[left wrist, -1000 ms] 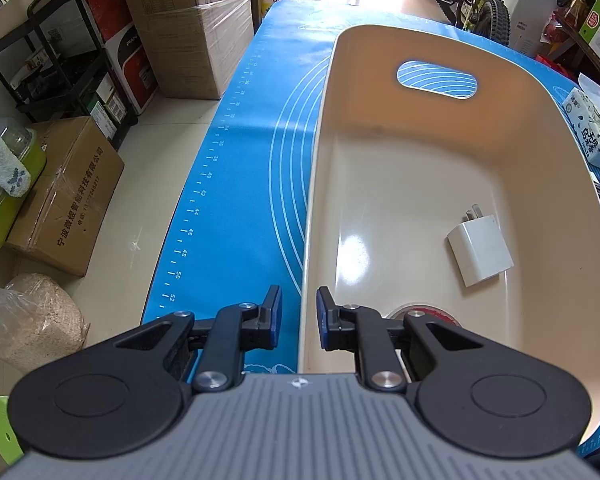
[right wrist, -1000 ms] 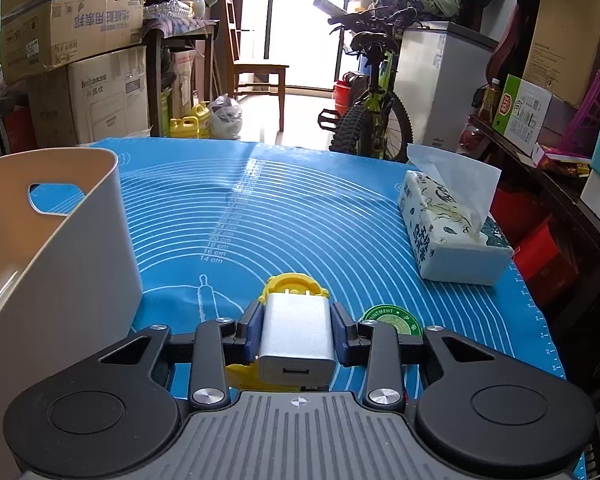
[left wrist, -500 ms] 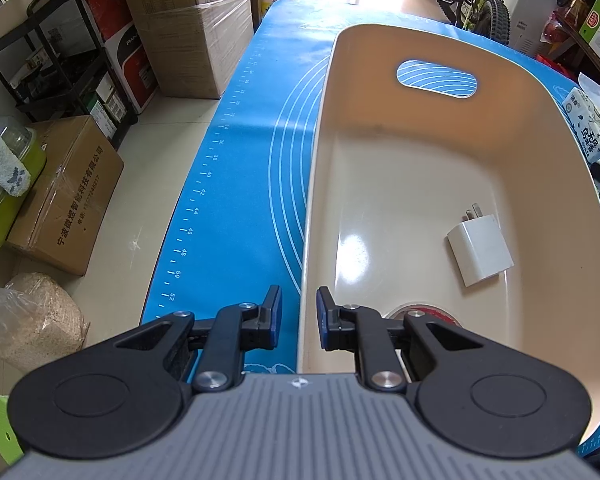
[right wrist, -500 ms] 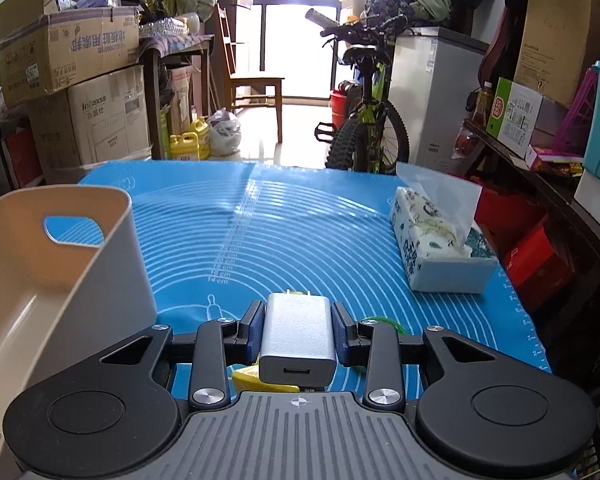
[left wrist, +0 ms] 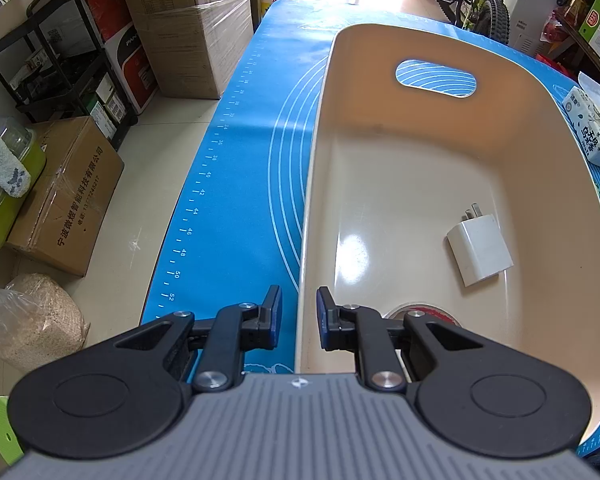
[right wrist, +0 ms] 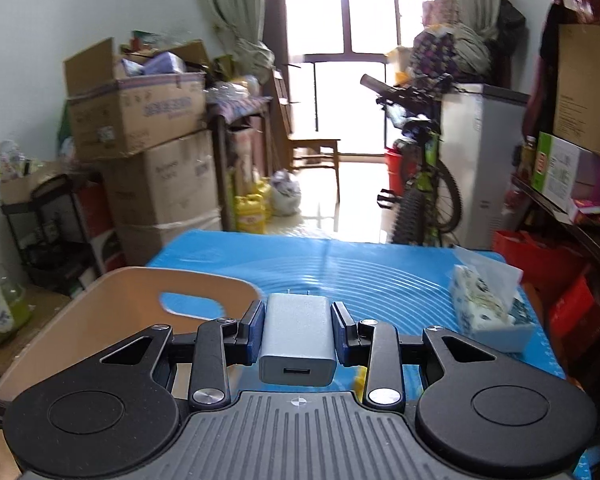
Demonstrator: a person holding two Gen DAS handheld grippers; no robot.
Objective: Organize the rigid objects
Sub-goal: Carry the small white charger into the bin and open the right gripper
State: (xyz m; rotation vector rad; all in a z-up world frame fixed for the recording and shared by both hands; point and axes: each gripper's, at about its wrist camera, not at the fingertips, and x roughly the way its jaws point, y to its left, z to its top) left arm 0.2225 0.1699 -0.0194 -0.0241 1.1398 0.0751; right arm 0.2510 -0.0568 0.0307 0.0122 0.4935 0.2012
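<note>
My right gripper (right wrist: 298, 320) is shut on a silver USB charger (right wrist: 298, 344), port toward the camera and prongs pointing forward, held above the blue mat (right wrist: 380, 276). The beige bin (right wrist: 112, 312) lies just to its lower left. In the left wrist view my left gripper (left wrist: 298, 312) straddles the near left rim of the bin (left wrist: 380, 128); its jaws stand narrowly apart, with a gap showing on both sides of the rim. A white charger (left wrist: 480, 250) lies in the bin, and a red-rimmed round tin (left wrist: 420, 310) is partly hidden behind a finger.
A tissue pack (right wrist: 484, 308) sits on the mat's right side, also seen past the bin (left wrist: 592, 132). A yellow object (right wrist: 360, 376) peeks out under the right gripper. Cardboard boxes (left wrist: 68, 200), a black rack and a bicycle (right wrist: 424, 184) ring the table.
My right gripper has risen with the silver charger and tilted up; the bin is lower and nearer in view, and the yellow object and green tin have dropped below. The left gripper stayed still.
</note>
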